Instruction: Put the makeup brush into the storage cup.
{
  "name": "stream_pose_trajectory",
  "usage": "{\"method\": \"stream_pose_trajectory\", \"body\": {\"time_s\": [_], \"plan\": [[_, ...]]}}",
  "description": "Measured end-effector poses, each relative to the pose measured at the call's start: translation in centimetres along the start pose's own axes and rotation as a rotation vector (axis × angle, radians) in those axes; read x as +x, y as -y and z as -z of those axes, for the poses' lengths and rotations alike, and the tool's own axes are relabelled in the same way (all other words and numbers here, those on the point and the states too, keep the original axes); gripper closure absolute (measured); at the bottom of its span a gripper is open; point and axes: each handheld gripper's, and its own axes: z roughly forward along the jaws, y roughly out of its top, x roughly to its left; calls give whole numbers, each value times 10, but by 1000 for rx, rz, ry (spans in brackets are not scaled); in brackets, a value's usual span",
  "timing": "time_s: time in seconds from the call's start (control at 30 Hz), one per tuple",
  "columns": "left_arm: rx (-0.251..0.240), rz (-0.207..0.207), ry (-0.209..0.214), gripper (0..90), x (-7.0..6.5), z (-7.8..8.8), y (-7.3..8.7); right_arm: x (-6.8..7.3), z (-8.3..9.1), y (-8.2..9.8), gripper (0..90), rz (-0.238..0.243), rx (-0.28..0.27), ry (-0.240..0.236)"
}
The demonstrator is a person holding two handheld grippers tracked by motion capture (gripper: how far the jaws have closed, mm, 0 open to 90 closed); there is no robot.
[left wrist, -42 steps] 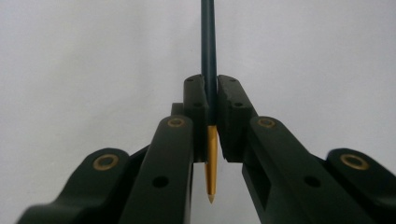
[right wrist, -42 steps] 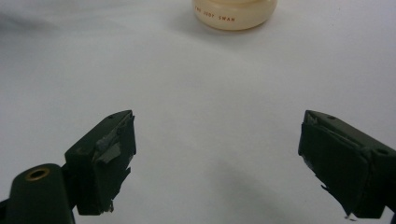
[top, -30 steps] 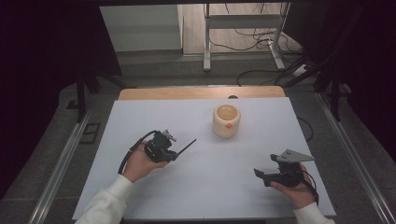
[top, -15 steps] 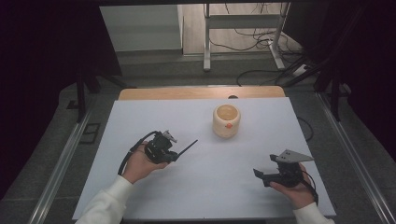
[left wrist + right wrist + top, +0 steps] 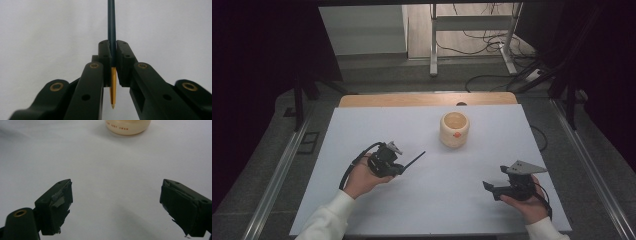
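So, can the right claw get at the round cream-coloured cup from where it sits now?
Probably yes. The right claw is open, holds nothing and faces the round cream-coloured cup across bare white tabletop. The left claw, shut on a thin dark pen, sits off to the side.

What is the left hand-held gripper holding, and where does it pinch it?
The left hand-held gripper holds a dark pencil, pinched near its gold pointed end. The right one holds nothing.

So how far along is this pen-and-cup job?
Done: the left gripper is shut on the pen, gold tip toward the hand. In hand: the pen is held above the white table. Left, probably: carrying it to the cream cup, which looks empty. The right gripper waits open.
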Motion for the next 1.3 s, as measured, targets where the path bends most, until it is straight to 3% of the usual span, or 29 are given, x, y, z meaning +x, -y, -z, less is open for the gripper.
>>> {"method": "stream_pose_trajectory", "body": {"time_s": [1.3], "plan": [[-22, -46, 52, 837, -20, -13, -12, 21, -8, -16, 112, 77, -1, -11]]}}
